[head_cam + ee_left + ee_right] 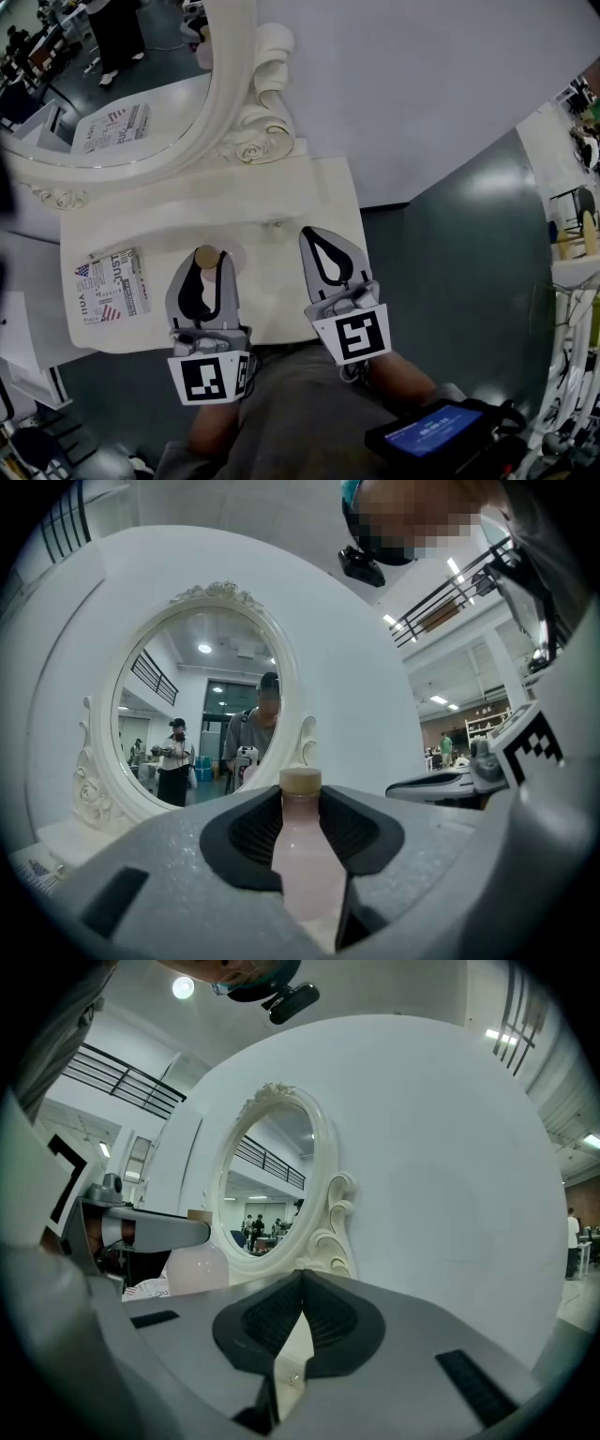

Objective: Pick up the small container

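Note:
The small container (205, 255) is a pale pink bottle with a tan cap. It stands upright between the jaws of my left gripper (206, 264), over the front of the white vanity top (309, 197). In the left gripper view the container (302, 855) fills the gap and both pads press on its sides. I cannot tell whether its base touches the top. My right gripper (317, 234) hovers just to its right, shut and with nothing in it. In the right gripper view that gripper (302, 1276) has its tips meeting, and the container (197, 1271) shows at the left.
An oval mirror (239, 103) in an ornate white frame stands at the back of the vanity, with a white wall behind it. A printed card (111, 286) lies at the vanity's left end. Dark floor lies to the right. A device with a blue screen (436, 431) hangs at the person's waist.

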Tool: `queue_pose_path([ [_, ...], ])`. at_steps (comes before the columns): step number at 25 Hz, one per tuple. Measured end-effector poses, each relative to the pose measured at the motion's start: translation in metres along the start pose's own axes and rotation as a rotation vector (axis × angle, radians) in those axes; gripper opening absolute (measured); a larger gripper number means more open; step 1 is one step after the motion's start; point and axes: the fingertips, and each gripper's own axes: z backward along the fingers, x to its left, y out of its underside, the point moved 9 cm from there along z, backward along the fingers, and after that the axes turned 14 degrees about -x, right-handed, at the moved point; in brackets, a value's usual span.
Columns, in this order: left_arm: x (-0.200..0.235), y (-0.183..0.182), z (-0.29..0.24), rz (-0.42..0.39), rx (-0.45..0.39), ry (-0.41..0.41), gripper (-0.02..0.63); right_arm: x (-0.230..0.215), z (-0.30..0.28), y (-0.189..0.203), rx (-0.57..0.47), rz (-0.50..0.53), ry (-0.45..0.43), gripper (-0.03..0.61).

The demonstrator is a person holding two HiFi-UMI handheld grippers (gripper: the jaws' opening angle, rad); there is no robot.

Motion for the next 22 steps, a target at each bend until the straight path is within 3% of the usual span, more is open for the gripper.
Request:
queue_pose_path([
  [22,0.000,0.009,-0.011,0.011,0.011,0.005,0.130,-0.008,-0.007,0.006,0.005,0.002,0.007,0.012],
])
